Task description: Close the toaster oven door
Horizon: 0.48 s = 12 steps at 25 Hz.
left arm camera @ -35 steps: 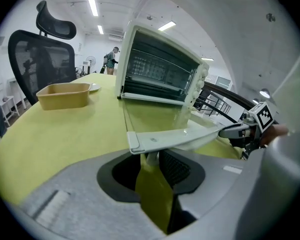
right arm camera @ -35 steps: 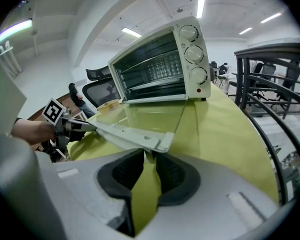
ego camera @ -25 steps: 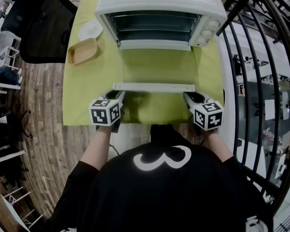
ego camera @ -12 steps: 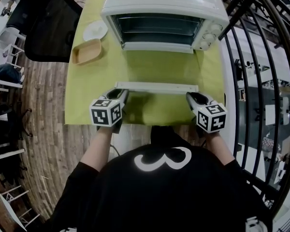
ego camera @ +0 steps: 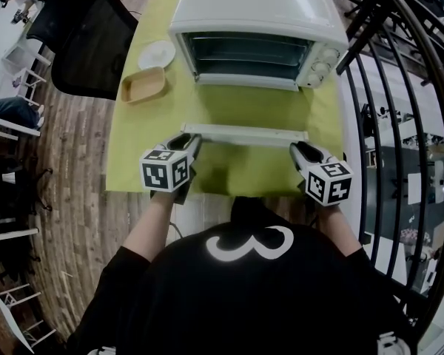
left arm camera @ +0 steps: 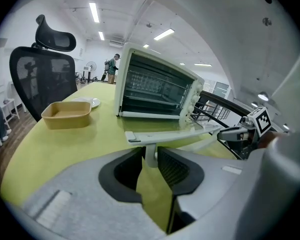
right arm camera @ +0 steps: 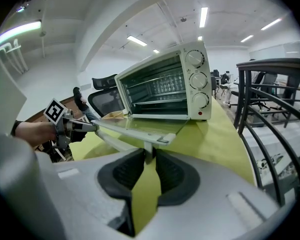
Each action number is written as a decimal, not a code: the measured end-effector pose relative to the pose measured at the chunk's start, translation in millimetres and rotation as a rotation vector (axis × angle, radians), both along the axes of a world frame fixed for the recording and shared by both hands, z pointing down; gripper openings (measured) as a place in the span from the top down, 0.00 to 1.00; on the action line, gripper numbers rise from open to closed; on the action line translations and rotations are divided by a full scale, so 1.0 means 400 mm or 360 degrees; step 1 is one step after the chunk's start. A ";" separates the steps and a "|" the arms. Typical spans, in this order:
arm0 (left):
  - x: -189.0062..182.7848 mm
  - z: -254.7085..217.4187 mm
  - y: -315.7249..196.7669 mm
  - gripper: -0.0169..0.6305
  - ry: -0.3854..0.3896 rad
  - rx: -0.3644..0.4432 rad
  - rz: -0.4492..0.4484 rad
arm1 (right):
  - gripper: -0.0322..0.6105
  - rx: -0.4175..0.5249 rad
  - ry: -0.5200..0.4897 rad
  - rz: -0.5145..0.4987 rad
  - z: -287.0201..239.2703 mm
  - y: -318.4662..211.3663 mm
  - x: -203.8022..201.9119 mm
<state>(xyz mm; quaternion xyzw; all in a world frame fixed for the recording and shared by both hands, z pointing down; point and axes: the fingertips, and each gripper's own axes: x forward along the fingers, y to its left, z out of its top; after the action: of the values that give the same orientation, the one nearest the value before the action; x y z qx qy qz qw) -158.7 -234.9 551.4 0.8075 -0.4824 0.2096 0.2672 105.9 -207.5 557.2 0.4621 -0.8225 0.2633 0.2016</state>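
Handle (ego camera: 244, 134) of open toaster oven door (ego camera: 244, 111) sits pinched in my left tongs (ego camera: 190, 140) and right tongs (ego camera: 297, 149), one per end; door roughly level above green counter (ego camera: 133, 154).

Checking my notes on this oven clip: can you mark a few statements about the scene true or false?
1. The toaster oven door is shut. False: it lies open, roughly level.
2. The left tongs and right tongs each clamp an end of the door handle. True.
3. A tan tray sits on the tablecloth at the oven's left. True.
4. The white plate rests on top of the oven. False: it lies on the tablecloth, beside the tray.
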 end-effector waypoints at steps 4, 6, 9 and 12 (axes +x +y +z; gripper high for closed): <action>-0.002 -0.027 -0.002 0.81 0.0006 0.0022 -0.0005 | 0.83 0.0028 -0.0008 -0.0003 -0.027 -0.003 -0.001; -0.001 -0.042 -0.003 0.81 0.0014 0.0043 -0.0009 | 0.83 0.0048 -0.0019 0.0001 -0.042 -0.004 -0.001; -0.001 -0.067 -0.009 0.81 0.0024 0.0070 -0.0009 | 0.83 0.0077 -0.0031 0.0005 -0.066 -0.010 -0.001; 0.000 -0.095 -0.016 0.81 0.0033 0.0097 -0.0010 | 0.83 0.0106 -0.0038 0.0004 -0.094 -0.017 0.000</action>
<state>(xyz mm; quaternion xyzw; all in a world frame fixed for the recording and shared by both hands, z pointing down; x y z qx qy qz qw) -158.6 -241.3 513.6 0.8158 -0.4883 0.1855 0.2481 105.8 -214.4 519.7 0.4662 -0.8326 0.2417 0.1759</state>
